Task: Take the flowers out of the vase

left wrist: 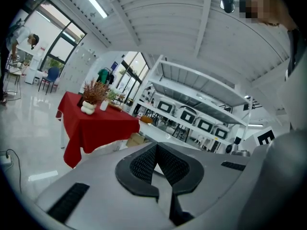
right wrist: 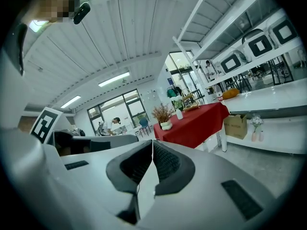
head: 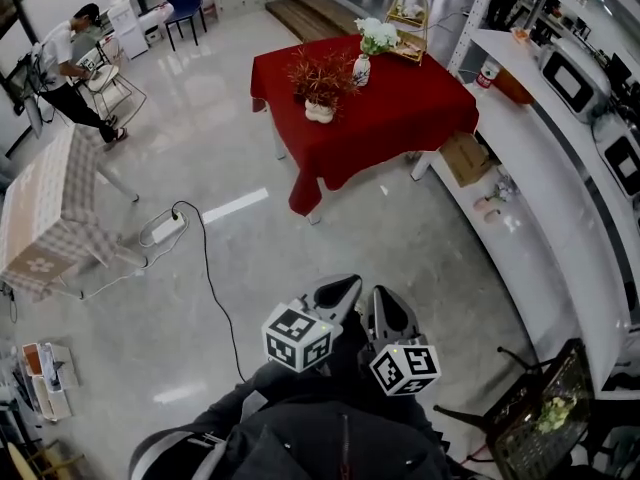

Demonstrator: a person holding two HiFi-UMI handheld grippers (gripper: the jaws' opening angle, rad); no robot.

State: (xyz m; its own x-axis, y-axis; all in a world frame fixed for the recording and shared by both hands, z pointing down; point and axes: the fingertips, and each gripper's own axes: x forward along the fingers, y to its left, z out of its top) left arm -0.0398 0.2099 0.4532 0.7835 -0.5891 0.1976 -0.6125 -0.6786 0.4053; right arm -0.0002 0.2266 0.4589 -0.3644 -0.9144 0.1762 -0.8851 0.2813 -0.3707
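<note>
Low in the middle of the head view we hold the left gripper (head: 335, 293), jaws closed on nothing. Well apart from it, at upper centre, a red table (head: 420, 108) bears a reddish dried plant (head: 320, 76). Just right of the plant stands a small white patterned vase (head: 362, 70), upright, holding white flowers (head: 377, 35) with green leaves. Beside the left gripper, to its right, is our right gripper (head: 390, 313), also closed and empty.

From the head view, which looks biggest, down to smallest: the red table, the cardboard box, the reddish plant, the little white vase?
1. red table
2. reddish plant and cardboard box: about alike, so no ranking between them
3. white vase
</note>
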